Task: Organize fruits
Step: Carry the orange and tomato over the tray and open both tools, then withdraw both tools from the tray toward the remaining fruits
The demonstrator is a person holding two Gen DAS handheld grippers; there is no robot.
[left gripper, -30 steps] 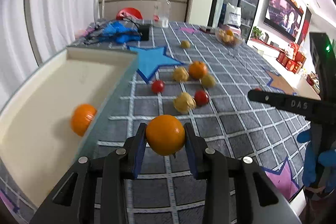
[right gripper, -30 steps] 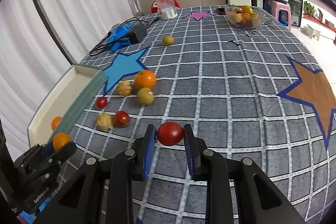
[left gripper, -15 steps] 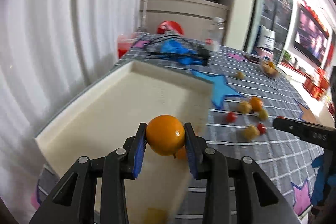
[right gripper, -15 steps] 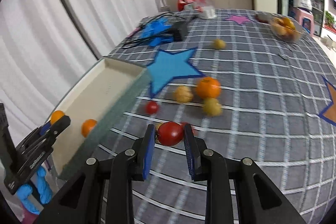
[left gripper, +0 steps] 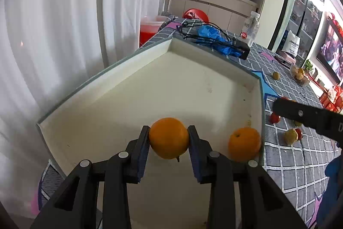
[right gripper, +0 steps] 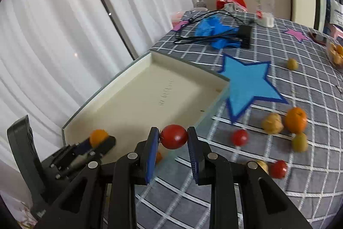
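The left tongs [left gripper: 169, 138] pinch an orange [left gripper: 169, 138] between their blue pads and hold it over the cream tray [left gripper: 150, 70], near its front edge. At about three o'clock from that fruit a second orange [left gripper: 244, 147] already lies inside the tray, touching the right wall. So by my reckoning one fruit is put away, one is about to be set down, and most of the job is left.

The right tongs [right gripper: 173, 137] are pressed onto a red tomato [right gripper: 173, 136], which hangs just beside the tray's near right corner, over the checked cloth of the counter [right gripper: 300, 196]. At roughly two to three o'clock from it, loose fruit waits on the cloth: a small tomato [right gripper: 240, 137], a husked yellow berry [right gripper: 272, 123], a third orange [right gripper: 296, 120], a greenish-yellow fruit [right gripper: 299, 142] and another tomato [right gripper: 278, 169]. One lone yellow fruit [right gripper: 292, 64] sits well apart near one o'clock.

The held orange is smooth, bright and round, with a small dark stem nub underneath; the tomato is glossy and unmarked
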